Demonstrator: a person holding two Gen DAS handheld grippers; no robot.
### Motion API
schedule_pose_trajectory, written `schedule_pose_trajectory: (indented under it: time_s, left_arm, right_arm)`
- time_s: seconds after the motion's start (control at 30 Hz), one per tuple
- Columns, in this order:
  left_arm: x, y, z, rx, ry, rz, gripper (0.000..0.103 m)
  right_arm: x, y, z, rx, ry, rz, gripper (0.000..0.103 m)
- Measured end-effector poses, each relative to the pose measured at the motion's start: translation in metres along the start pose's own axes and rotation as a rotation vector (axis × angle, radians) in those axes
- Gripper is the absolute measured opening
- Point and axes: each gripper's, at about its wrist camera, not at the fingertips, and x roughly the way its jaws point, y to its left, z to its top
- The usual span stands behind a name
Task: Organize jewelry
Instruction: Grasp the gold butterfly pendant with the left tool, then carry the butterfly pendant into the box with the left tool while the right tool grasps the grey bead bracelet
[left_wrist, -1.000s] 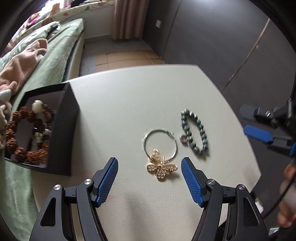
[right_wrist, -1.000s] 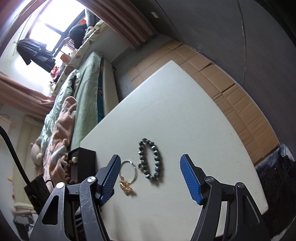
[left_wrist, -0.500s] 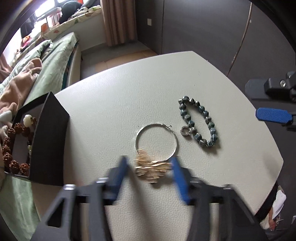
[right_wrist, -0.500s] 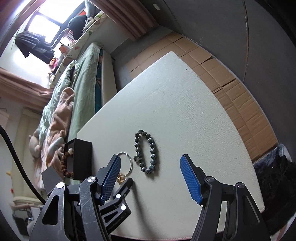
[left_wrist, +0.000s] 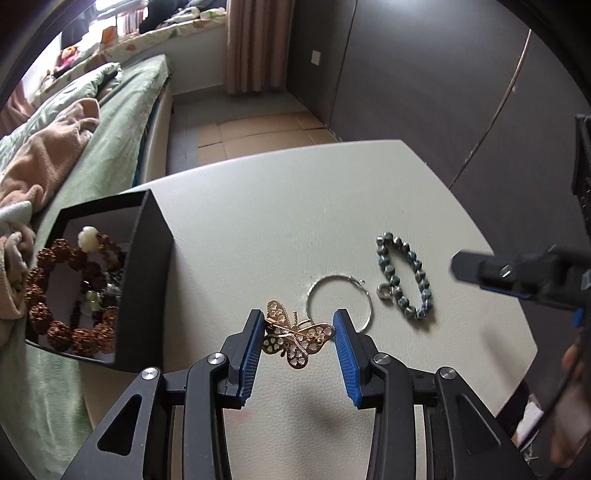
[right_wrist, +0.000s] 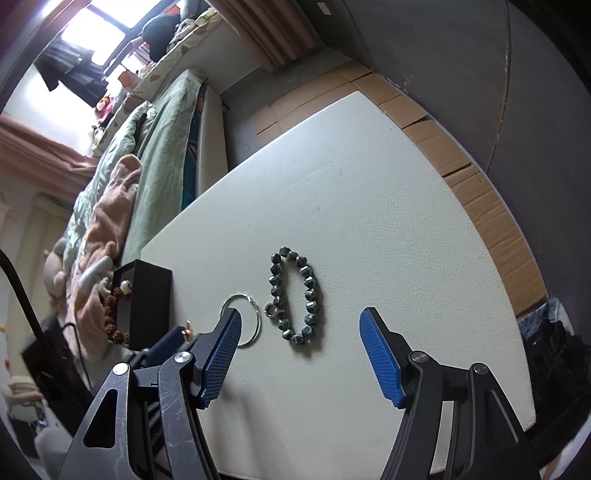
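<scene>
A home bedroom

A bed (left_wrist: 122, 122) with green bedding and a pink blanket (left_wrist: 44, 158) is seen beside a white table (left_wrist: 258, 221); curtains (left_wrist: 255, 44) are hung by a bright window (right_wrist: 96, 33); dark wardrobe panels (left_wrist: 424, 74) are seen behind.

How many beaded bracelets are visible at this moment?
2: a blue-grey beaded bracelet lies on the table; a brown beaded bracelet sits in the black box, which may hide more.
</scene>
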Motion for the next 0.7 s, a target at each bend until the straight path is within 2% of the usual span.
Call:
schedule_pose_trajectory:
  time_s: [0.17,0.33,0.47,0.53,0.57,0.63,0.7]
  left_arm:
    - [-0.009,0.013,0.004,-0.04,-0.021,-0.005,0.04]
    - [-0.018,0.031,0.008,-0.086,-0.036,-0.01,0.04]
    - [-0.031,0.042,0.012,-0.115,-0.065,-0.025,0.04]
    - [-0.039,0.047,0.012,-0.126,-0.085,-0.03,0.04]
    - [-0.043,0.05,0.013,-0.134,-0.095,-0.032,0.04]
    - [-0.05,0.059,0.015,-0.153,-0.112,-0.033,0.04]
    - [-0.057,0.068,0.016,-0.175,-0.128,-0.029,0.04]
  right_arm:
    - [0.011,0.016,-0.002,-0.092,-0.015,-0.103,0.065]
    - [0.023,0.022,-0.002,-0.157,-0.006,-0.2,0.051]
    - [0.034,0.023,-0.001,-0.183,0.003,-0.262,0.048]
    - [0.04,0.023,0.0,-0.192,0.011,-0.28,0.038]
    - [0.042,0.025,0.0,-0.205,0.006,-0.297,0.037]
    - [0.045,0.033,-0.002,-0.257,-0.005,-0.342,0.028]
    - [0.047,0.04,-0.004,-0.307,-0.012,-0.36,0.01]
